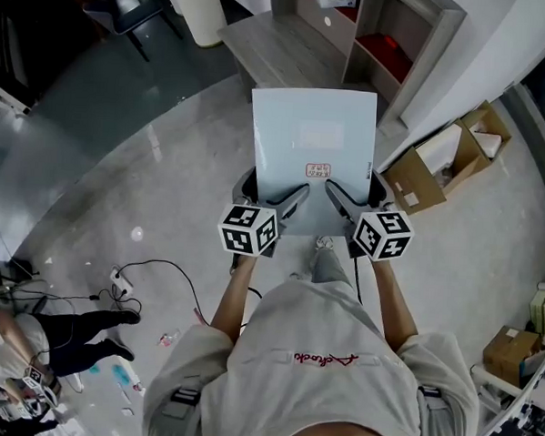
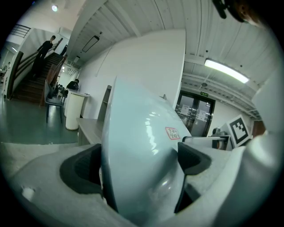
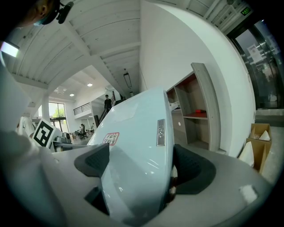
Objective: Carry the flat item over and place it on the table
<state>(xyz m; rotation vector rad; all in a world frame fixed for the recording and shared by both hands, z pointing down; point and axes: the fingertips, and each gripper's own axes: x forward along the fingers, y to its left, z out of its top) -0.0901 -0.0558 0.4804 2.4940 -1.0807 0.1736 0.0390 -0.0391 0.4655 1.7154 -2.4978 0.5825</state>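
Note:
A flat pale-blue panel point(image 1: 312, 149) with a small red-printed label near its near edge is held level in front of the person. My left gripper point(image 1: 275, 206) is shut on its near left edge and my right gripper point(image 1: 349, 206) on its near right edge. In the left gripper view the panel point(image 2: 142, 146) fills the space between the dark pads point(image 2: 82, 168). In the right gripper view the panel point(image 3: 137, 150) sits clamped between the pads point(image 3: 193, 170), a grey strip along its edge. A grey wooden table point(image 1: 281, 49) lies just beyond the panel's far edge.
A shelf unit with red compartments point(image 1: 391, 46) stands beyond the table. Open cardboard boxes point(image 1: 439, 167) sit on the floor at right, another box point(image 1: 512, 348) at far right. Cables and a power strip point(image 1: 123, 282) lie on the floor at left, near another person's legs point(image 1: 84, 335).

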